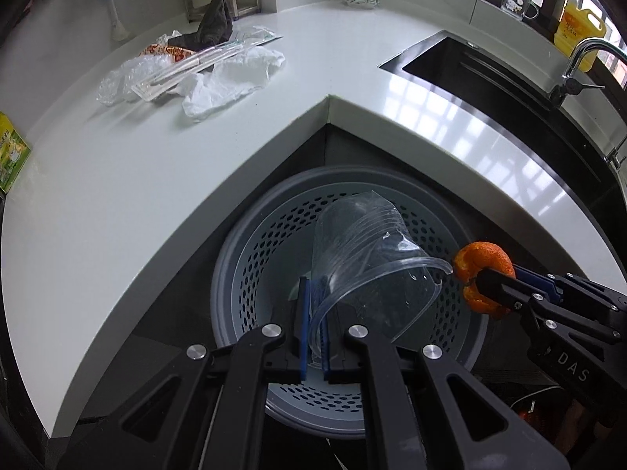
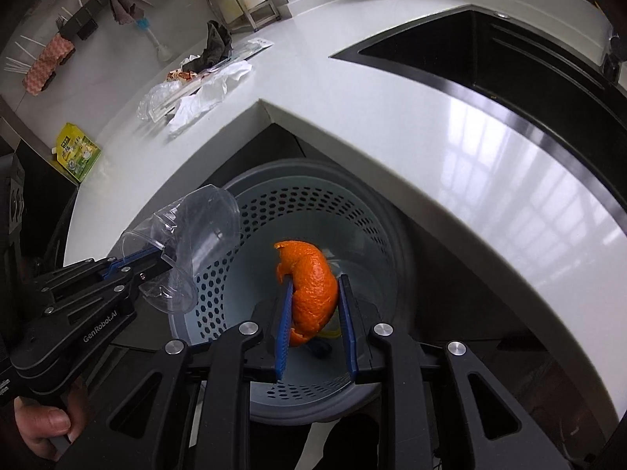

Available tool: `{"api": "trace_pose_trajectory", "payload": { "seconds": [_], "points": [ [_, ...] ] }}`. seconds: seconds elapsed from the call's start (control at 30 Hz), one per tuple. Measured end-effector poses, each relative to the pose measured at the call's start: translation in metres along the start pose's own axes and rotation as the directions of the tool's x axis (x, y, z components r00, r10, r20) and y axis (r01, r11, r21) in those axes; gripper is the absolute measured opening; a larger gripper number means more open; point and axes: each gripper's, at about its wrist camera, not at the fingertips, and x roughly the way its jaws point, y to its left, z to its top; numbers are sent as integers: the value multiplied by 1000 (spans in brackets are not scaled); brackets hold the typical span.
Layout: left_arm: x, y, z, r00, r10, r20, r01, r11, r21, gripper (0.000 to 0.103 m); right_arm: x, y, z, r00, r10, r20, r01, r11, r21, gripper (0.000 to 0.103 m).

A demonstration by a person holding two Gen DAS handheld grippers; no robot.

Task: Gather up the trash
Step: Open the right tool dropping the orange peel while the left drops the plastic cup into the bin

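Observation:
My left gripper (image 1: 313, 297) is shut on the rim of a clear plastic cup (image 1: 368, 258) and holds it over the grey perforated trash bin (image 1: 254, 258). The cup also shows in the right wrist view (image 2: 184, 243), held by the left gripper (image 2: 156, 262). My right gripper (image 2: 315, 290) is shut on a piece of orange peel (image 2: 313, 290) above the same bin (image 2: 352, 211). In the left wrist view the peel (image 1: 484, 270) hangs at the bin's right rim in the right gripper (image 1: 476, 284).
A white L-shaped counter (image 1: 156, 180) wraps around the bin. A pile of plastic wrap, tissue and wrappers (image 1: 196, 74) lies on it at the back left, with a dark cloth (image 1: 215, 23). A green packet (image 2: 78, 152) lies at the left edge. A black sink (image 1: 490, 74) is at right.

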Motion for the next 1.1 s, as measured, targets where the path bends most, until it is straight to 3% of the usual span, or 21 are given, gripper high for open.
{"api": "trace_pose_trajectory", "payload": {
  "seconds": [0.3,0.4,0.47,0.53,0.6,1.1],
  "points": [
    [16,6,-12,999,17,-43,-17,1000,-1,6,25,4,-4,999,15,-35,-15,1000,11,24],
    [15,10,-14,999,8,-46,-9,1000,-19,10,25,5,-2,999,18,-31,-18,1000,12,31],
    [15,13,-15,999,17,-48,-19,1000,-25,22,24,5,-2,1000,14,-25,-14,1000,16,39],
    [12,15,-16,999,24,-38,-25,999,-38,46,24,5,-2,1000,13,-22,-12,1000,18,40],
    [7,18,-17,999,27,-21,-28,998,-49,54,23,4,-2,1000,11,-24,-11,1000,16,41],
    [-14,19,-6,999,41,8,-40,997,-65,58,-1,-4,-4,1000,13,-10,-13,1000,11,46]
  ]
}}
